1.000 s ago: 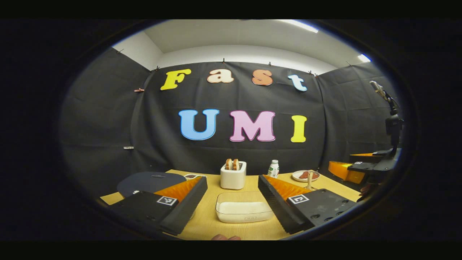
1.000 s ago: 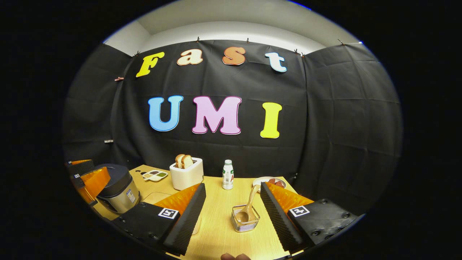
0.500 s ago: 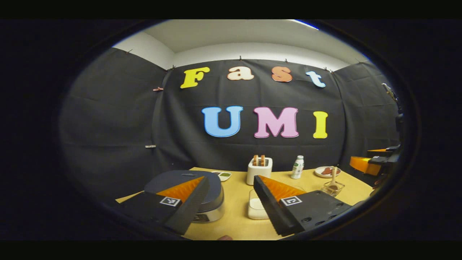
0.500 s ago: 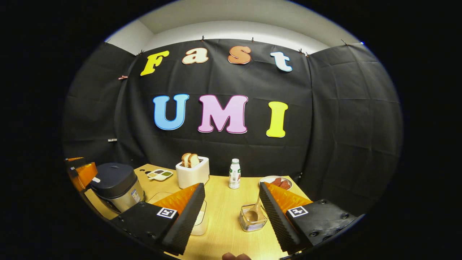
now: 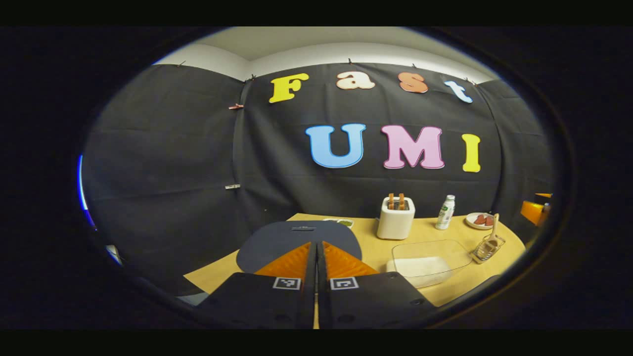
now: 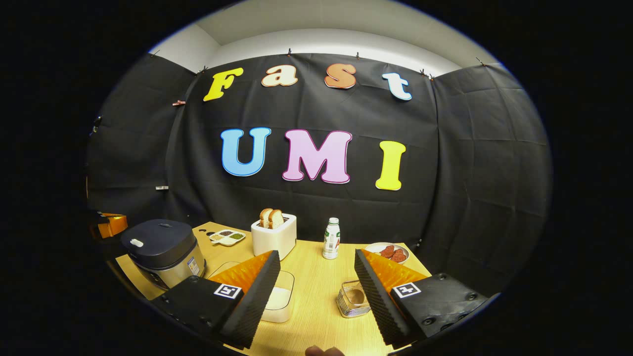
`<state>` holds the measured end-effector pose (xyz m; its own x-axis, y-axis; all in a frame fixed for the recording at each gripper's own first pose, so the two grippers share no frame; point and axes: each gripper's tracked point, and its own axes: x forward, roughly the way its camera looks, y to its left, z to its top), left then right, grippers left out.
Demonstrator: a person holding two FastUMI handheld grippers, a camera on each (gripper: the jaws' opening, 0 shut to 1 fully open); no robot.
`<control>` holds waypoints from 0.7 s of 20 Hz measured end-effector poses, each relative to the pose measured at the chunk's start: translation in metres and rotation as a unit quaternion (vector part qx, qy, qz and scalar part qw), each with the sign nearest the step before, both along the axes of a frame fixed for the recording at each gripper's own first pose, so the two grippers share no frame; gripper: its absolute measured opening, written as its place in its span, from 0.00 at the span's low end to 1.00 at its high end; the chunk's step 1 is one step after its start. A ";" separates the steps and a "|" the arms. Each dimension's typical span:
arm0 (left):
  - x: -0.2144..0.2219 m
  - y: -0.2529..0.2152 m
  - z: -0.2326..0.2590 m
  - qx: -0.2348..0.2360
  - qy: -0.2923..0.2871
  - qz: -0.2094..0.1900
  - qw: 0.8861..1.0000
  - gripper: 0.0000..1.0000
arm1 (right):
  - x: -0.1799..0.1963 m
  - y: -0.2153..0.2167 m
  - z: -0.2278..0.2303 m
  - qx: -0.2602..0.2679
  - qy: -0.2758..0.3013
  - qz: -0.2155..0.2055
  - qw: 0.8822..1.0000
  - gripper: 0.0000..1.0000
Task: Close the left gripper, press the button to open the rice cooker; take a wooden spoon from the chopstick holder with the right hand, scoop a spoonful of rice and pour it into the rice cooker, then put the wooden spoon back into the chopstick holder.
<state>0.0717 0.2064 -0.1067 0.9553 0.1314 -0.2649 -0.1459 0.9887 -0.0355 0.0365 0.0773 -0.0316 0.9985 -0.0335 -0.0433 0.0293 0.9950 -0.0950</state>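
The dark-lidded rice cooker (image 6: 163, 252) stands shut at the table's left, with a small white button (image 6: 136, 243) on its lid. In the left gripper view my left gripper (image 5: 316, 244) is shut on nothing, its tips just in front of the cooker lid (image 5: 296, 236). My right gripper (image 6: 316, 254) is open and empty. The wire chopstick holder (image 6: 353, 299) sits just inside its right finger, holding the wooden spoon (image 6: 355, 295). A clear box of rice (image 6: 279, 299) lies partly behind its left finger. The holder (image 5: 487, 247) and rice box (image 5: 428, 259) also appear in the left gripper view.
A white toaster (image 6: 273, 236) with bread, a small bottle (image 6: 332, 239), a plate of food (image 6: 390, 251) and a divided dish (image 6: 227, 237) stand along the back of the wooden table (image 6: 316, 277). The left gripper (image 6: 109, 225) shows beyond the cooker.
My left gripper has closed its fingers and swung left, so the cooker lid now lies straight ahead of it. The right gripper drifted slightly; the holder slid toward its right finger.
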 end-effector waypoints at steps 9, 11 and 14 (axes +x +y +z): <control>0.023 0.020 -0.047 -0.044 0.079 -0.014 0.996 0.07 | 0.001 0.002 -0.007 0.006 0.003 -0.004 1.000 0.95; 0.024 0.022 -0.059 -0.043 0.096 -0.014 0.994 0.06 | 0.001 0.000 -0.009 0.008 0.005 -0.007 1.000 0.95; 0.025 0.024 -0.069 -0.058 0.113 -0.014 0.992 0.06 | 0.001 -0.002 -0.012 0.012 0.007 -0.013 1.000 0.95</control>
<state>0.0969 0.2301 -0.1753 0.8723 0.0610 -0.4852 -0.1347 0.9838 -0.1184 0.0370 0.0752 -0.0434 0.9966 -0.0584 -0.0585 0.0542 0.9959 -0.0719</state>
